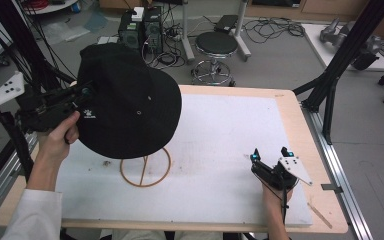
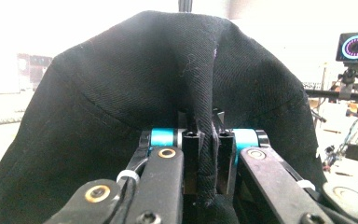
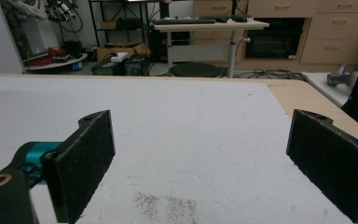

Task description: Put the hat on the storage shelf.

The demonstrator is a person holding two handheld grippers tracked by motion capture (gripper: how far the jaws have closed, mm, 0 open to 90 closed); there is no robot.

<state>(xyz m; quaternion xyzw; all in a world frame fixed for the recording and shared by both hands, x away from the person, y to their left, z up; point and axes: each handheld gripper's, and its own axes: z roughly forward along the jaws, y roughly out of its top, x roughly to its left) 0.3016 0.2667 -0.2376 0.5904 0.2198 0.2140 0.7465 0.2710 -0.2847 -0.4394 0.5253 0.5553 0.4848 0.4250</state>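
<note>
Above the table's left side, the left gripper (image 1: pixel 82 92) pinches a fold of a black cloth bucket hat (image 1: pixel 127 100), holding it over a round wooden stand (image 1: pixel 145 167). At right, the right gripper (image 1: pixel 270 156) rests with jaws wide apart on the white mat (image 1: pixel 220 135).

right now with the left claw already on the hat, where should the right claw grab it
Best on the black hat's brim at its right edge, coming in level from the right. That brim is thin, floppy cloth that fits between open jaws, and it hangs free above the wooden ring stand. The left claw pinches a fold on the opposite side; the right claw rests open on the white mat.
</note>
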